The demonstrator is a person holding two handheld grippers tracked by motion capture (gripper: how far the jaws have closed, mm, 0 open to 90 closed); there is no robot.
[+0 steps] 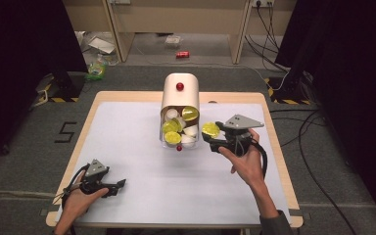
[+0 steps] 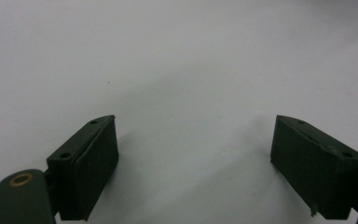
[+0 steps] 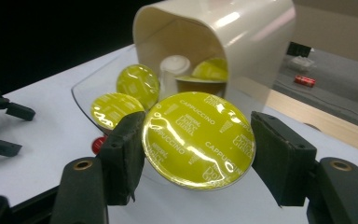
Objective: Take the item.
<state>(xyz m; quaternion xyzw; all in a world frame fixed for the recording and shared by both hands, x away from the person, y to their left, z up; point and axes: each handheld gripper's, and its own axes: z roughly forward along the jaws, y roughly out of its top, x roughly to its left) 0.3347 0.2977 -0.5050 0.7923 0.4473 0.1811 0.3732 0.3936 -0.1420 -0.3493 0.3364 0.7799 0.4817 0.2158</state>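
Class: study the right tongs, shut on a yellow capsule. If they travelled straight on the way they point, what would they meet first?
Probably the cream capsule holder, at its open mouth; the right tongs point the yellow capsule that way. Depth is hard to judge.

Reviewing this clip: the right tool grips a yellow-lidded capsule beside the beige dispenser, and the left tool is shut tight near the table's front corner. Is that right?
Not quite. The left tool is open: the left gripper view shows its jaws wide apart over the bare white mat. The rest holds: the right tool grips a yellow-lidded capsule beside the beige dispenser.
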